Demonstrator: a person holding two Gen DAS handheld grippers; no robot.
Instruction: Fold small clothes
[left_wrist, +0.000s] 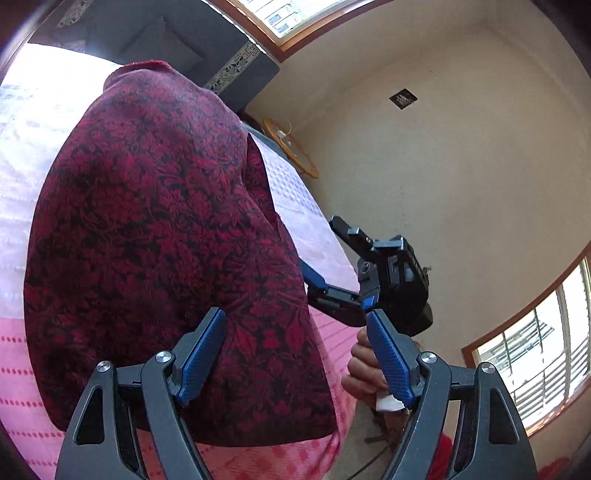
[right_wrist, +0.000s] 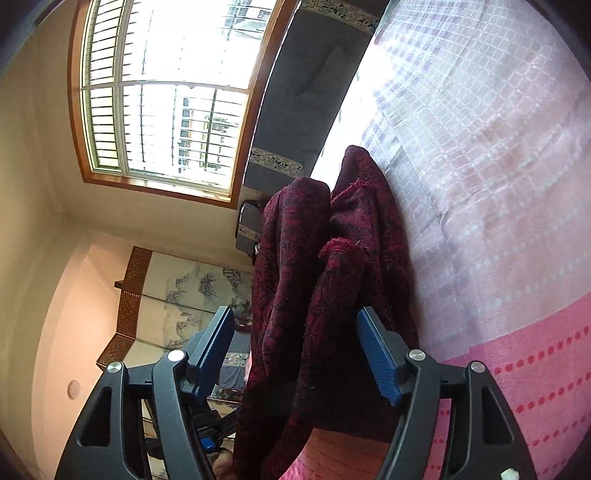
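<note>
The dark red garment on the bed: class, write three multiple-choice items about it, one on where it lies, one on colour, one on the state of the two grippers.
1. Where does the garment lie?
A. on the pink and white bedspread
B. on the floor
C. on a chair

2. What colours is its pattern?
A. blue and white
B. dark red and black
C. green and yellow

3. How do the left gripper and right gripper stand?
A. both clamped on cloth
B. one clamped, one open
C. both open

Answers:
1 A, the bedspread shows all around it.
2 B, red leaf shapes on black.
3 C, the blue pads stand apart and press on nothing.
</note>
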